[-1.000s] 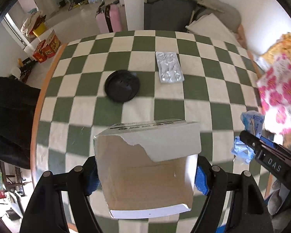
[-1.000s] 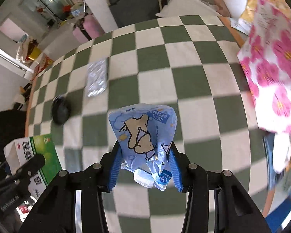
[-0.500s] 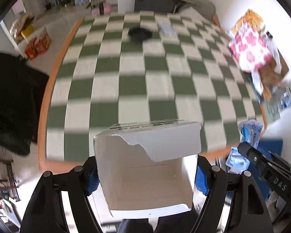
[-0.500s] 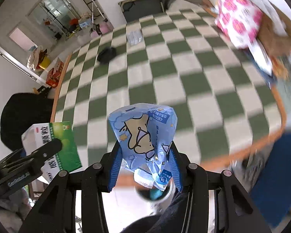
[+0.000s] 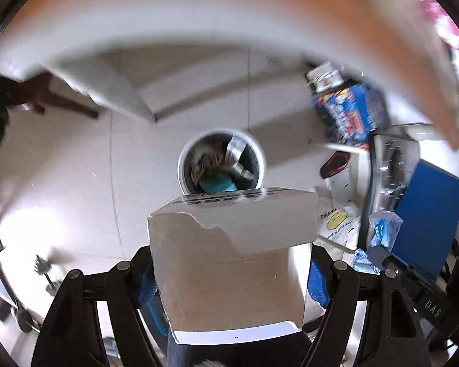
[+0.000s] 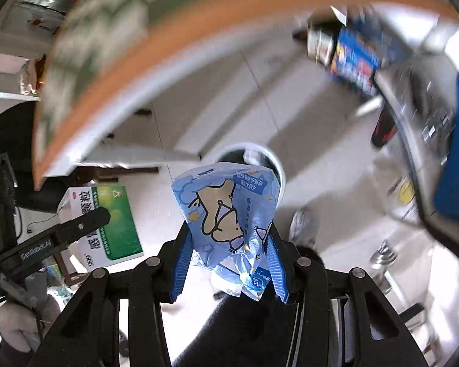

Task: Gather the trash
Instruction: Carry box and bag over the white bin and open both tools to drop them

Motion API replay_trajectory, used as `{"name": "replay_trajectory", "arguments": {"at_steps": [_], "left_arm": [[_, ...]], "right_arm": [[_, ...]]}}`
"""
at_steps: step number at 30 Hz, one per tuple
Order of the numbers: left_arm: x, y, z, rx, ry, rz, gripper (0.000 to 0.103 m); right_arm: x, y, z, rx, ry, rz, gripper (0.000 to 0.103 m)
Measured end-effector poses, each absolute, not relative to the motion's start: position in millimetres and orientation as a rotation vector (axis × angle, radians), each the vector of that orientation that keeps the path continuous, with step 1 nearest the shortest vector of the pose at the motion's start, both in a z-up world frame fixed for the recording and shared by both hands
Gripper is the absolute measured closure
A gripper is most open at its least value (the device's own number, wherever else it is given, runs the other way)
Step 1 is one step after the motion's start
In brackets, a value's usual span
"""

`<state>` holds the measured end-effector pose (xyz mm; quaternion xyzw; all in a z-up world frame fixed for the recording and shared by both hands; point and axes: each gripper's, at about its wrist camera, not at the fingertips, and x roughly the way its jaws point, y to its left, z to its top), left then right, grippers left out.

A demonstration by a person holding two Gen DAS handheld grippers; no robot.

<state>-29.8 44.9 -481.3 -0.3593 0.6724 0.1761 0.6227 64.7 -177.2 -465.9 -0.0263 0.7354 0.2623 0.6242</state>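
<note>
Overhead, torn carton (image 5: 229, 263) in left gripper (image 5: 229, 278), open end camera-ward; upright wrapper (image 6: 226, 214) in right gripper (image 6: 229, 263).

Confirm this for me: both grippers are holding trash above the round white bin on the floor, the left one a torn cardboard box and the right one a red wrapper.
One detail is wrong: the wrapper in the right gripper is light blue with a cartoon print, not red, as the right wrist view shows. The rest holds: the left gripper grips the torn cardboard box above the round white bin.

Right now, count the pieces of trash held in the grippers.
2: a box clamped in the left gripper, and a blue wrapper clamped in the right gripper, both above the bin.
</note>
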Motion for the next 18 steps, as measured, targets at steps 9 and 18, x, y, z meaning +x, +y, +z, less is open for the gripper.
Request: {"name": "replay_trajectory", "arguments": {"at_steps": [9,18], "left_arm": [[-19.4,50.9,-659.6,-0.909,1.619,0.408,0.000],[-37.4,57.6,-701.6,-0.818,1.622,0.541,0.000]], "right_arm": [[77.9,-160.7,-675.1,-0.054,1.801,0.611,0.056],[73.7,-138.7,-811.0,0.006,1.941,0.648,0.008]]}}
